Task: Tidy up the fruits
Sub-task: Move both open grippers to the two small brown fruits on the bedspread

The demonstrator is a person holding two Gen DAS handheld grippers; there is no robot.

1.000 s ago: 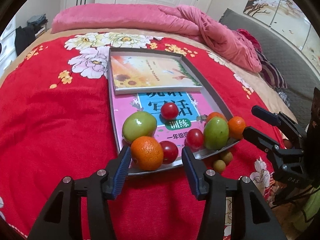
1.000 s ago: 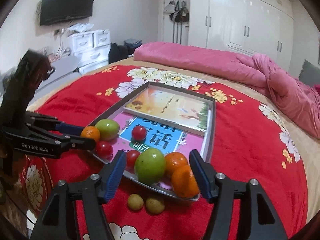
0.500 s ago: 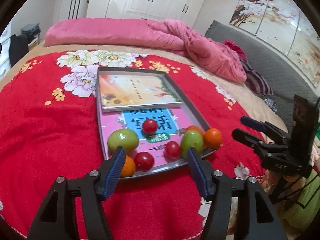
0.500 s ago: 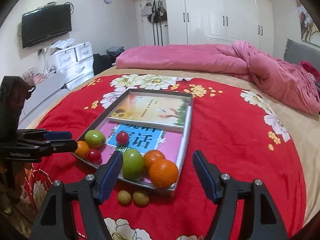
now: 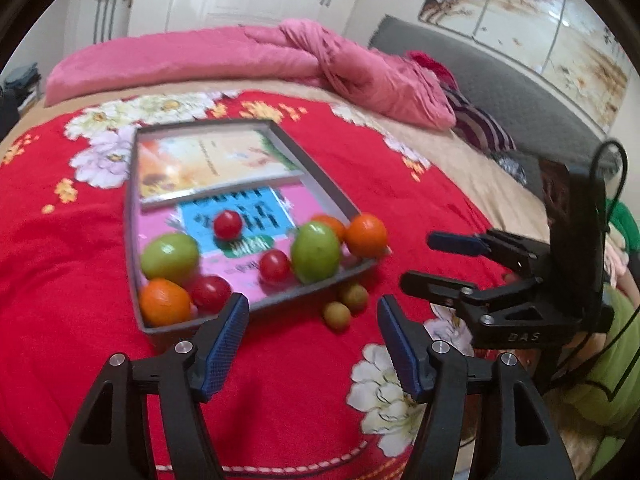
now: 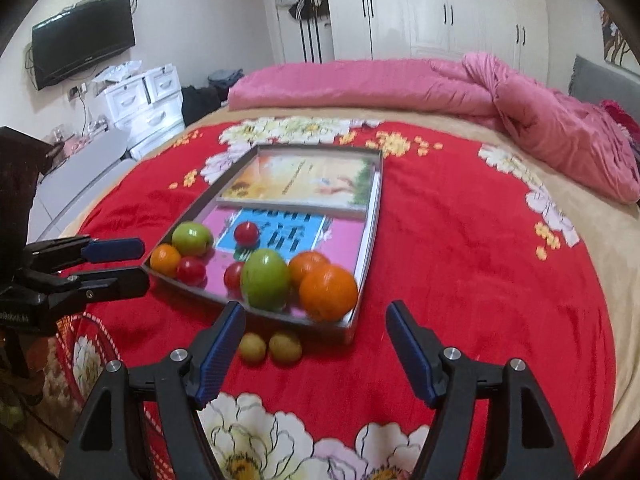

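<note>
So the bed (image 6: pixel 460 264) takes up most of both views, with a red flowered blanket (image 5: pixel 72 280) over it and a pink quilt (image 6: pixel 400 84) bunched at the far end. Sitting on the blanket is a grey tray (image 5: pixel 130 216), a rectangle with its long axis running away from the cameras toward the quilt. 2 books lie flat in it: a sunflower one (image 5: pixel 212 160) at the far end and a pink one (image 5: pixel 240 236) under it, both lined up with the tray.

All the fruit in the tray is crowded at the near short end. 2 green apples: 1 (image 5: pixel 170 254) by the left wall, lying a bit sideways, and 1 (image 5: pixel 316 252) toward the right, standing taller than wide. 3 oranges: 1 (image 5: pixel 165 301) in the near left corner, touching a tomato, and 2 at the right corner, 1 (image 5: pixel 366 235) against the rim and 1 (image 5: pixel 330 222) half hidden behind the right apple. 3 tomatoes: 1 (image 5: pixel 227 224) alone on the pink book, 1 (image 5: pixel 274 265) just beside the right apple, 1 (image 5: pixel 210 291) next to the corner orange. Outside the tray, just off its near rim, 2 small yellow-green fruits (image 6: pixel 252 347) (image 6: pixel 285 346) sit side by side on the blanket, nearly touching.

Left hand-held gripper (image 5: pixel 312 322) is released, jaws apart, nothing between them, hovering over the blanket near the tray's front edge. Right hand-held gripper (image 6: pixel 316 326) is also released and empty, its left finger just beside the small fruits.
</note>
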